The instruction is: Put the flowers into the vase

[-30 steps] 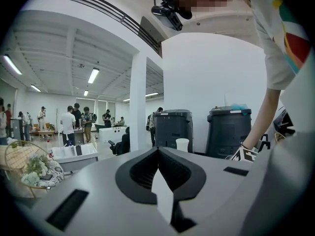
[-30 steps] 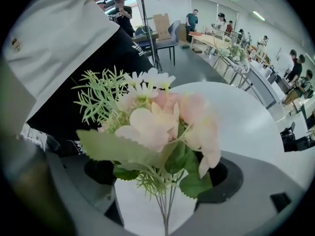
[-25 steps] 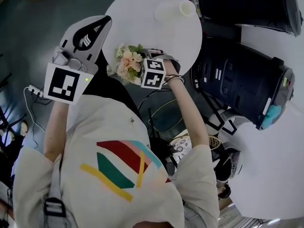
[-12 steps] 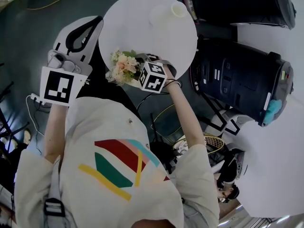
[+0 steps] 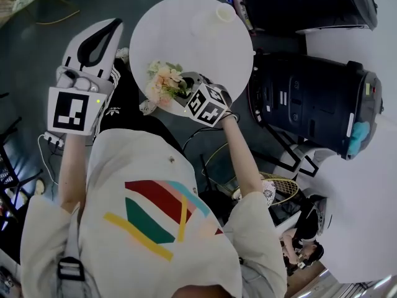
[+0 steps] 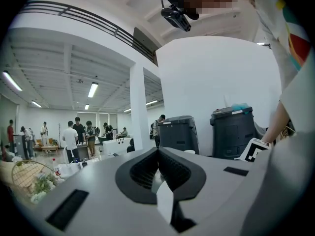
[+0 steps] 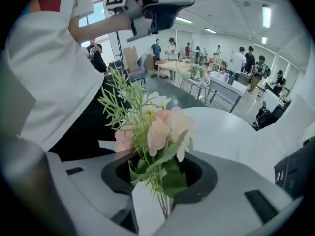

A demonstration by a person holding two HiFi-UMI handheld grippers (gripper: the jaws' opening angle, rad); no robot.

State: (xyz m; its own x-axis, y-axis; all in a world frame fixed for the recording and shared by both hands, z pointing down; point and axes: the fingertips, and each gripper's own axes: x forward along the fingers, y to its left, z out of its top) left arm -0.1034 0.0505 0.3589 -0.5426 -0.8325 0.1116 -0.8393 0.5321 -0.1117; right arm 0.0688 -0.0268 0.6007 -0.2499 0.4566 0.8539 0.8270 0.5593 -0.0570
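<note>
Our right tool (image 5: 185, 92), whose jaws have just been closing, is clamped on the stems of the flowers (image 5: 162, 82) over the near edge of the worktop (image 5: 186, 42). We should keep the bunch upright and lower it stems first into the vase (image 5: 218, 16) at the far right. Our left tool (image 5: 102, 36) is empty, its jaws together. The right gripper view shows the pinched stems, while only the head view shows how far away the vase is.

Left tongs (image 6: 158, 154), tips together
</note>
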